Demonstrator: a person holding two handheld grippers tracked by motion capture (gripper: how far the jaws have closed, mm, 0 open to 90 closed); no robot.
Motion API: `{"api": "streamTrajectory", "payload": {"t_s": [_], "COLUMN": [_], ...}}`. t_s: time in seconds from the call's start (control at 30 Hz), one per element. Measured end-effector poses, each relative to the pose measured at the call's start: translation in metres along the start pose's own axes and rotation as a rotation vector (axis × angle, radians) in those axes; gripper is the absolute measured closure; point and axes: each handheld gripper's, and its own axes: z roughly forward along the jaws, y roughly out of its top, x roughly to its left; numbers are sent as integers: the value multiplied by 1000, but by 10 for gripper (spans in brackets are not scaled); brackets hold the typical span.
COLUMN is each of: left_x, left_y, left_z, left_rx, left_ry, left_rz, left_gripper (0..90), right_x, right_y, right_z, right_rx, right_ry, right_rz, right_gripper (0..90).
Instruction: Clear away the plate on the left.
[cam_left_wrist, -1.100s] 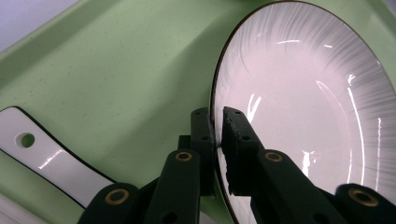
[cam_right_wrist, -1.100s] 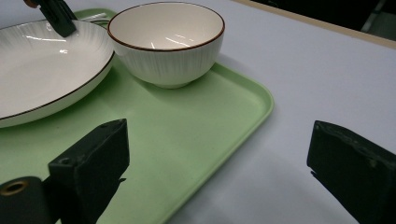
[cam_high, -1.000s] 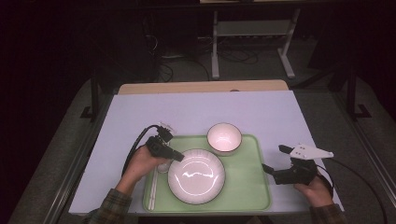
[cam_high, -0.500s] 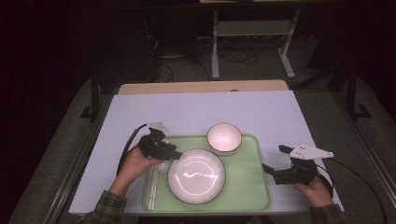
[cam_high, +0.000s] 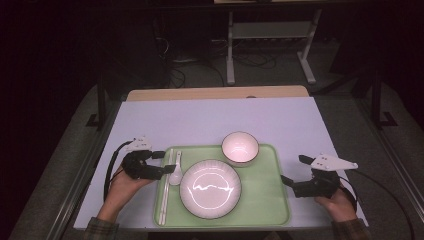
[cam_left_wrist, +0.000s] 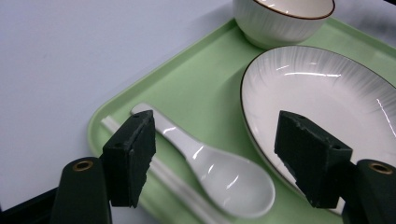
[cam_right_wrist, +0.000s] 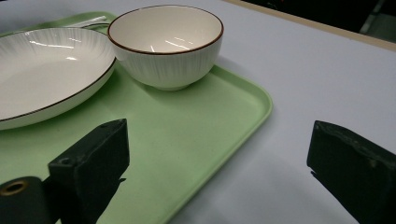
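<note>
Left tongs (cam_high: 164, 163), jaws just opened wide, straddle the untouched spoon (cam_left_wrist: 219, 177) left of the plate (cam_high: 210, 188); right tongs (cam_high: 295, 171) open, empty.

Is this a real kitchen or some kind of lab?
Probably a lab or recording room, not a kitchen. The green tray with its plate and bowl sits on a plain covered table, with dark surroundings, floor cables and a metal stand behind.

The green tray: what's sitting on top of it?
On the green tray sit a plate, a bowl, a white spoon and chopsticks. What lies beneath the dishes is covered.
</note>
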Motion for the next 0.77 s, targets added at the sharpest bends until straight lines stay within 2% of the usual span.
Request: {"api": "streamTrajectory", "payload": {"t_s": [0.17,0.33,0.47,0.57,0.77], "left_x": [3,8,7,8,10], "left_y": [-17,-34,-46,-50,-51], "left_z": [-14,-24,-29,-35,-35], "left_rx": [-30,-54,-65,-87,-81], "left_ry": [34,69,117,130,130], "left_rz": [-10,-42,-27,-37,-38], "left_gripper": [236,186,165,164,165], "right_x": [0,1,1,1,2], "right_y": [1,1,1,2,2], "right_z": [0,-1,-1,-2,-2], "right_rx": [-6,-9,-12,-17,-19], "right_ry": [2,3,3,2,1], "right_rz": [-1,-3,-2,-3,-8], "right_gripper": [49,49,49,49,49]}}
